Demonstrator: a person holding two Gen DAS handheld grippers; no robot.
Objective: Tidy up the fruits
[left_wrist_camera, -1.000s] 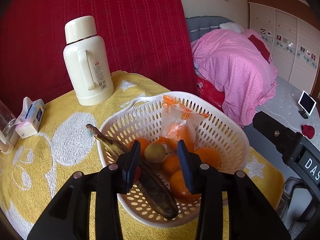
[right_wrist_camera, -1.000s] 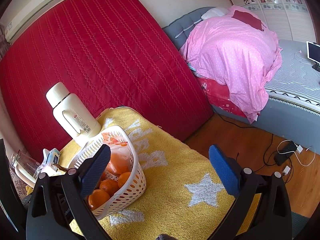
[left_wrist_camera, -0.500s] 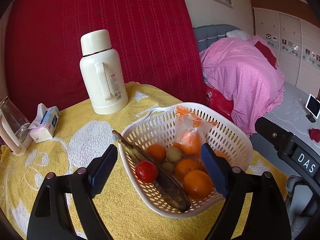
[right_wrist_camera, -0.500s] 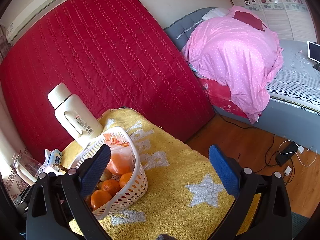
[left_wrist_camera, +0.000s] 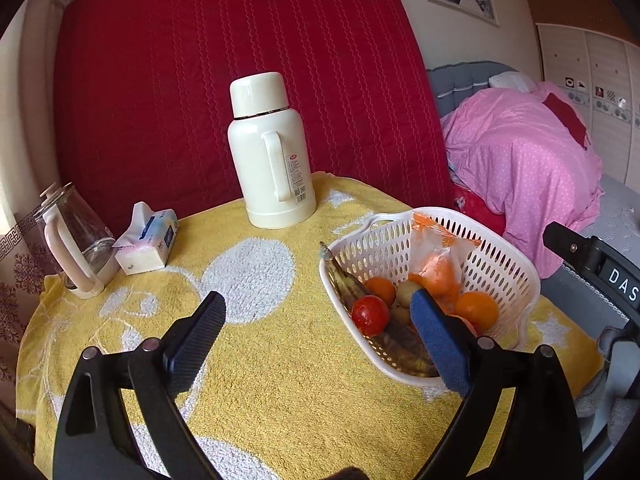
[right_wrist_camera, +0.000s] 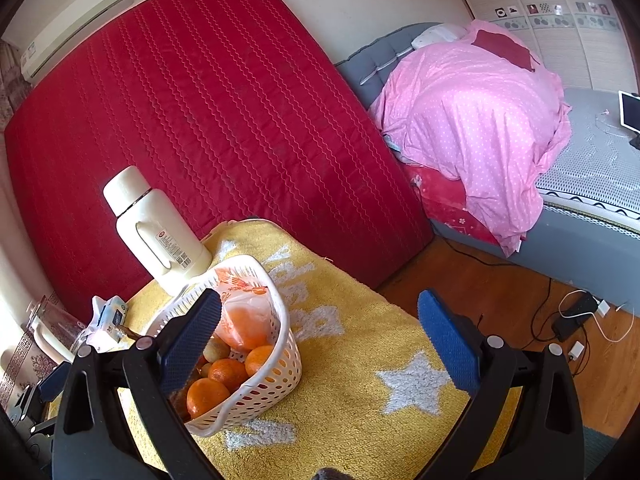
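Observation:
A white perforated basket (left_wrist_camera: 504,256) stands on the yellow towel-covered table (left_wrist_camera: 280,380). It holds a red tomato (left_wrist_camera: 370,315), a dark overripe banana (left_wrist_camera: 352,284), several oranges (left_wrist_camera: 478,309), small greenish fruits and a plastic bag of oranges (left_wrist_camera: 440,260). My left gripper (left_wrist_camera: 320,340) is open and empty, above the table left of the basket. My right gripper (right_wrist_camera: 320,340) is open and empty, above the table right of the basket (right_wrist_camera: 280,380).
A cream thermos (left_wrist_camera: 272,152) stands at the back of the table. A tissue pack (left_wrist_camera: 150,240) and a glass kettle (left_wrist_camera: 72,240) sit at the left. A red mattress (left_wrist_camera: 240,60) leans behind. A bed with a pink quilt (right_wrist_camera: 472,120) is right.
My left gripper opened over the basket, left the red tomato in it, and drew back up and to the left. The right gripper has barely moved.

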